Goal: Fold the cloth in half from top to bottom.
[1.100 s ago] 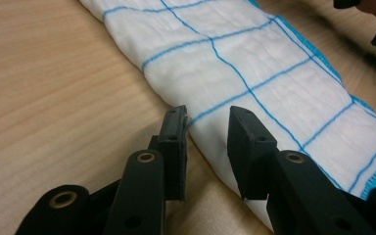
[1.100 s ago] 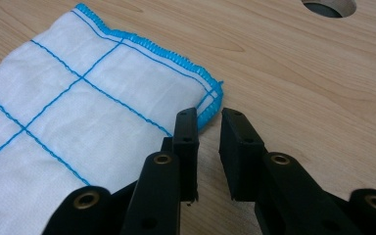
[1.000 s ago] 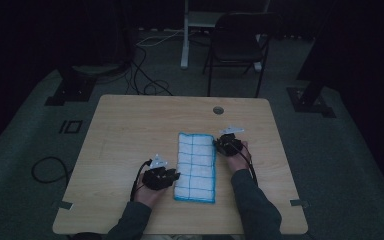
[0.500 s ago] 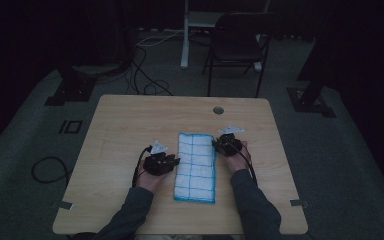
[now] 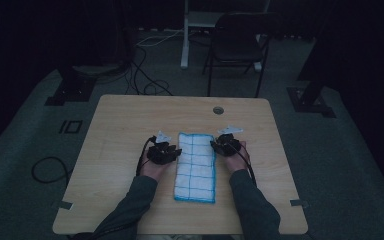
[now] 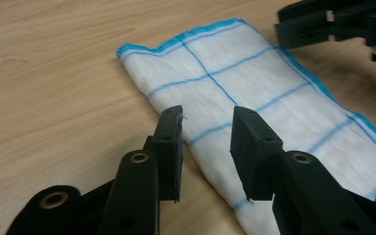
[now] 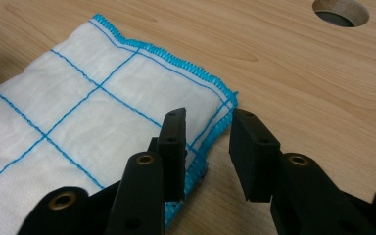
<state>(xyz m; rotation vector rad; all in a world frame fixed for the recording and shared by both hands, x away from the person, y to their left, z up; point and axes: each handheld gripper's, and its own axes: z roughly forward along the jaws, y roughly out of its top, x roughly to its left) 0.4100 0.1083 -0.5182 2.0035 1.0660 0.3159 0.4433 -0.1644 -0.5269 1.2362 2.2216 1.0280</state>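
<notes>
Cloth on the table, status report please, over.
Left gripper open at cloth's left edge, right gripper open at its far right corner; both just been opening. Cloth folded, flat on table. Nothing in the way.

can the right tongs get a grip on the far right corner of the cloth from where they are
Probably yes. The right tongs stand open right at the corner of the cloth, their jaws straddling its blue hem, with only bare table around.

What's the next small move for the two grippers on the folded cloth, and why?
Probably lower and close both on the far corners. The left gripper and right gripper have just been opening and stand open over the long edges of the folded cloth, gripping nothing; it lies flat on the table.
</notes>
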